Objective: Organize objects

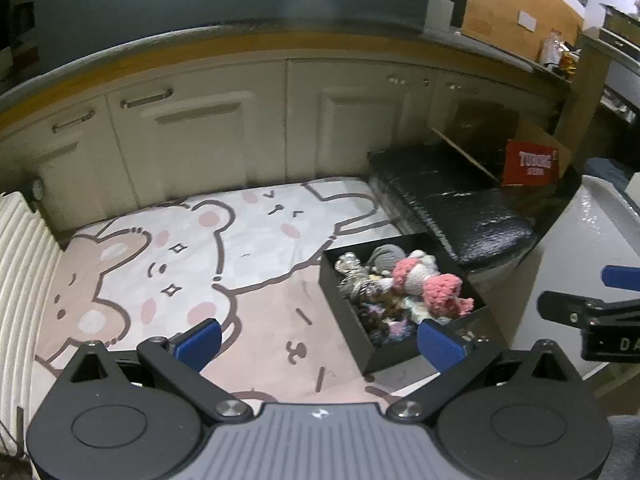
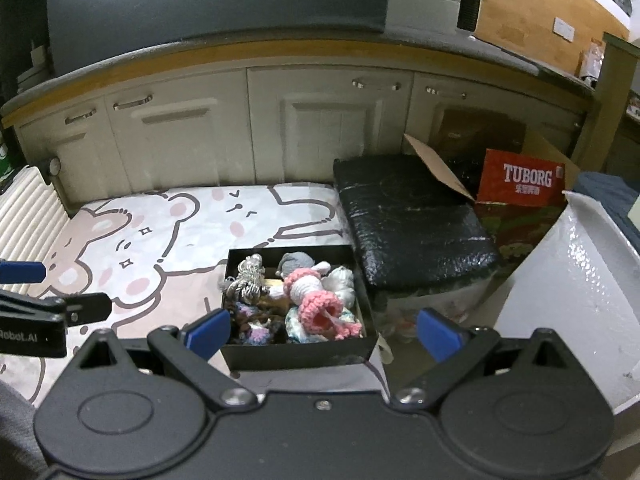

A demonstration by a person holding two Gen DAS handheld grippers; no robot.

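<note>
One black open-topped box [image 2: 298, 350], rectangular, holding a heap of crocheted toys [image 2: 304, 300]: a pink-and-white piece [image 2: 320, 308] uppermost, a grey one [image 2: 294, 262] at the far end, a silver-grey striped one [image 2: 248, 280] at the far left corner, purplish bits below. All toys in sight lie inside the box; none shows on the mat around it. That fits either a finished gathering-in or a full box waiting to be sorted out, and I cannot tell which.

Position: the box sits at the right edge of the cartoon bear mat [image 2: 160, 240], just beside a black wrapped bundle [image 2: 412, 224]. Its long axis runs away from me toward the cream cabinets [image 2: 320, 128], short near wall facing my right gripper [image 2: 320, 334].

Right gripper: jaws spread wide, holding nothing, the box's near wall between the blue pads [image 2: 208, 334]. Judged, a stance fit for reaching in or for taking the box wall.

Left gripper [image 1: 318, 344]: jaws likewise apart and empty, hovering over the mat to the left of the box [image 1: 400, 344].

Surroundings: red Tuborg carton [image 2: 524, 182] behind the bundle, white bubble-wrap sheet [image 2: 580, 280] far right, ribbed cream cushion [image 2: 28, 220] far left.
</note>
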